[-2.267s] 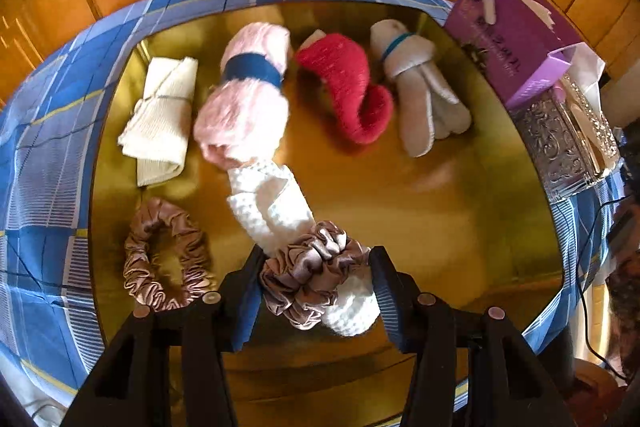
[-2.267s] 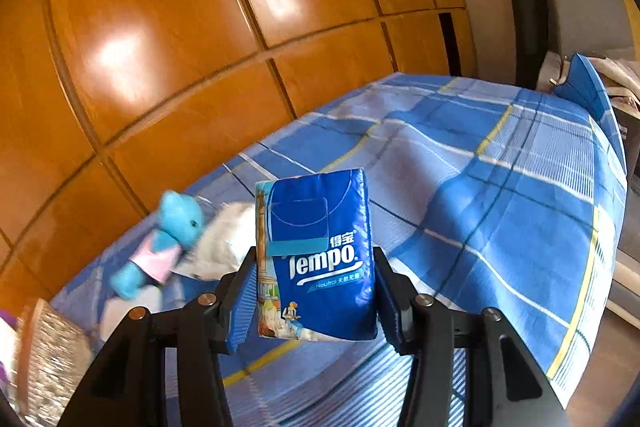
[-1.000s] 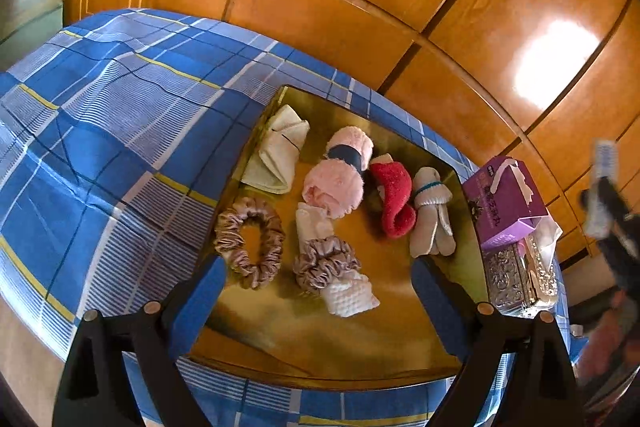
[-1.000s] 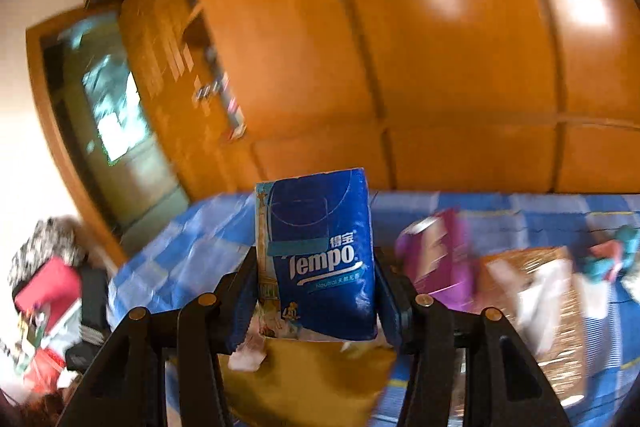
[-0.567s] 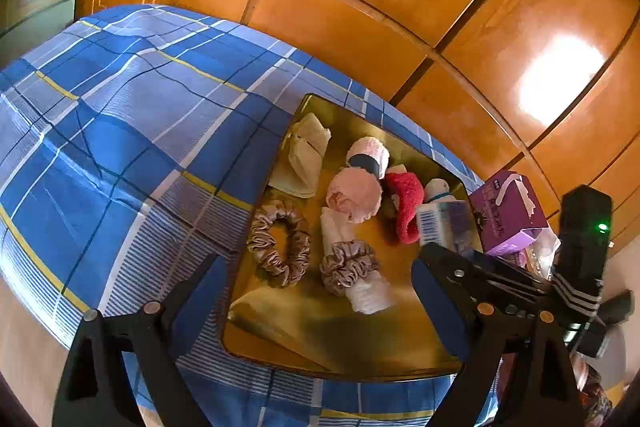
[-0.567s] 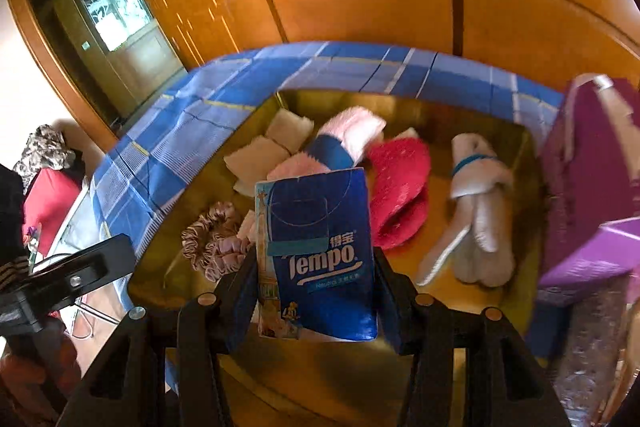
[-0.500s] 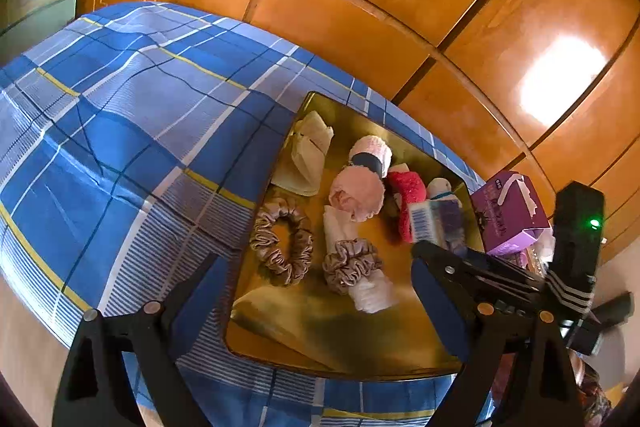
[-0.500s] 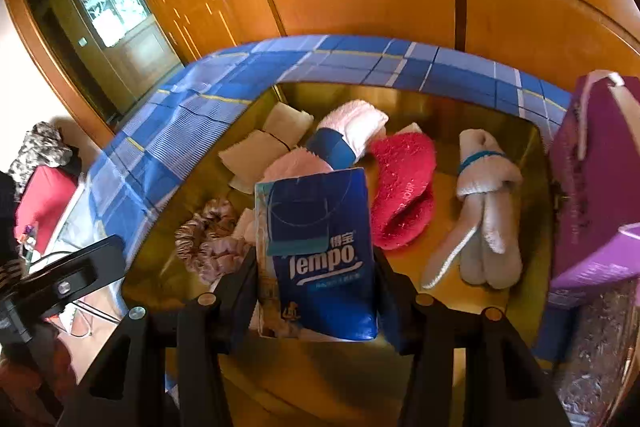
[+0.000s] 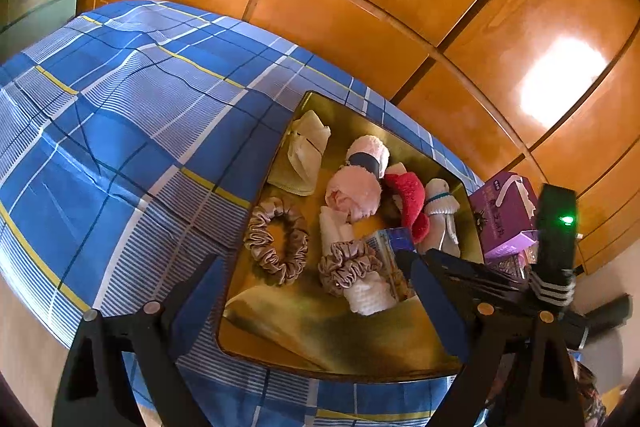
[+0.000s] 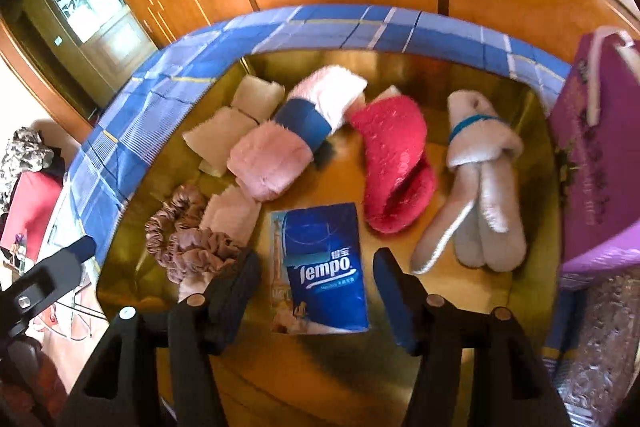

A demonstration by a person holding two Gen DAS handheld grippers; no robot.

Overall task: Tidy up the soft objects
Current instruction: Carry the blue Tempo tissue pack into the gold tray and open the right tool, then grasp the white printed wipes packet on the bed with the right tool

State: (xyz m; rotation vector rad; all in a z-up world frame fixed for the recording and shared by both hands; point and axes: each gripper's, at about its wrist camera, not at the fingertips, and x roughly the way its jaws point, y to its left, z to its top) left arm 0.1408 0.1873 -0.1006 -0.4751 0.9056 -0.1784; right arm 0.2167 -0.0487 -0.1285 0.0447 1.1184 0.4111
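While our right gripper (image 10: 318, 297) stands spread wide, the blue Tempo tissue pack (image 10: 320, 267) lies flat on the gold tray (image 10: 400, 379) between its fingers, touched by neither. The pack's long axis runs from 6 to 12 o'clock in the right wrist view, with the printed name reading upright toward us. Half a second ago we had it clamped and raised above the tray; now it is let go and resting there.

At 1 o'clock from the pack sits the red fuzzy sock (image 10: 394, 167), and at 2 o'clock the white bundle with a blue band (image 10: 476, 179). At 11 o'clock lies the pink roll with a dark blue band (image 10: 296, 135), with the cream folded cloth (image 10: 236, 123) beyond it. At 9 o'clock the two brown scrunchies (image 10: 188, 243) lie over a white knit piece (image 10: 232, 215).

Our left gripper (image 9: 320, 307) hangs wide apart and empty, held back over the blue checked cloth (image 9: 120, 131) at the tray's near edge, much as it was. At the tray's 3 o'clock side stands the purple tissue box (image 10: 600, 163).
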